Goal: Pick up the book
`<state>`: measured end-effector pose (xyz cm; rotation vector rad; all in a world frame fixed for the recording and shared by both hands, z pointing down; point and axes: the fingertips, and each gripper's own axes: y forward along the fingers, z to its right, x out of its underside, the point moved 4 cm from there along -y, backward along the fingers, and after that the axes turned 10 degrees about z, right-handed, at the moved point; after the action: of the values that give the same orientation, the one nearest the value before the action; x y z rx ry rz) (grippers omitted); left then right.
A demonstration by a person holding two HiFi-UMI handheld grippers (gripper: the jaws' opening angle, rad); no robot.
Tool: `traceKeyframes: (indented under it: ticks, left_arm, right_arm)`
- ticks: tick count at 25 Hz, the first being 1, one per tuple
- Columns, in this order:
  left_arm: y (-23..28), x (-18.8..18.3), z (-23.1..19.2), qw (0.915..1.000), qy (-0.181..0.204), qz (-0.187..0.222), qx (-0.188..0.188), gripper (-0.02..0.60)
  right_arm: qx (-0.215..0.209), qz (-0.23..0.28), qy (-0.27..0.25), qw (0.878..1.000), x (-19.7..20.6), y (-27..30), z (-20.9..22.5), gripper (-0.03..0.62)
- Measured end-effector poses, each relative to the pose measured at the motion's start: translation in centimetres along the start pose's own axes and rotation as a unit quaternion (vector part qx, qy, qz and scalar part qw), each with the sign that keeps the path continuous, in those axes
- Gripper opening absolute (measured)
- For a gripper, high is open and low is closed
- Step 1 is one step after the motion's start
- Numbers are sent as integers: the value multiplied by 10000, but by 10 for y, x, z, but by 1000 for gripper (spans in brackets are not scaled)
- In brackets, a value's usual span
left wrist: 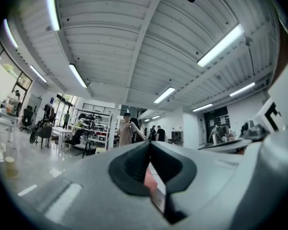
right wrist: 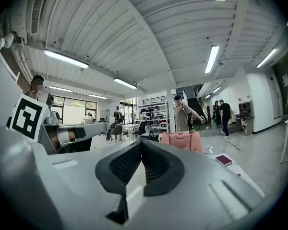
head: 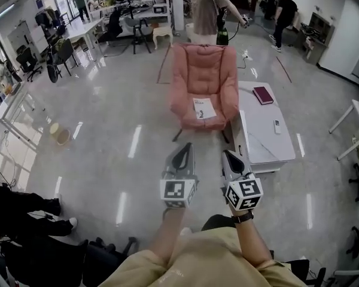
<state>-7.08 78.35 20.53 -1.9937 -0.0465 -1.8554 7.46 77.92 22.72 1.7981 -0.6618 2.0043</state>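
Maroon book (head: 263,94) lies on white table (head: 260,133), lettering too small to read; left gripper (head: 185,146) and right gripper (head: 228,154) jaws closed.

Glossy, reflective floor (head: 107,118); plush cloth armchair (head: 191,76); smooth hard table (head: 260,130); matt-covered book (head: 263,95)

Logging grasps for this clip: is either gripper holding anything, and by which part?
Nothing is held. The left gripper and right gripper are both shut and empty; the maroon book lies on the table, untouched.
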Motion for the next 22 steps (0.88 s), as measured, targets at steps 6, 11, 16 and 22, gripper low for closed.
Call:
traceKeyframes:
  ticks: [6, 11, 16, 22]
  left_arm:
    - [47, 25, -12, 9994, -225, -178, 180, 2]
    - [139, 55, -8, 9992, -235, -253, 190, 2]
    - [242, 59, 18, 9976, -340, -75, 590, 2]
    - [338, 82, 53, 9949, -312, 29, 961, 2]
  right_arm:
    - [279, -208, 185, 9992, 19, 43, 41, 5]
    - [249, -114, 253, 9993, 18, 99, 120, 5]
    - [384, 209, 211, 9988, -13, 147, 196, 5]
    - [693, 316, -32, 9971, -27, 172, 285, 5]
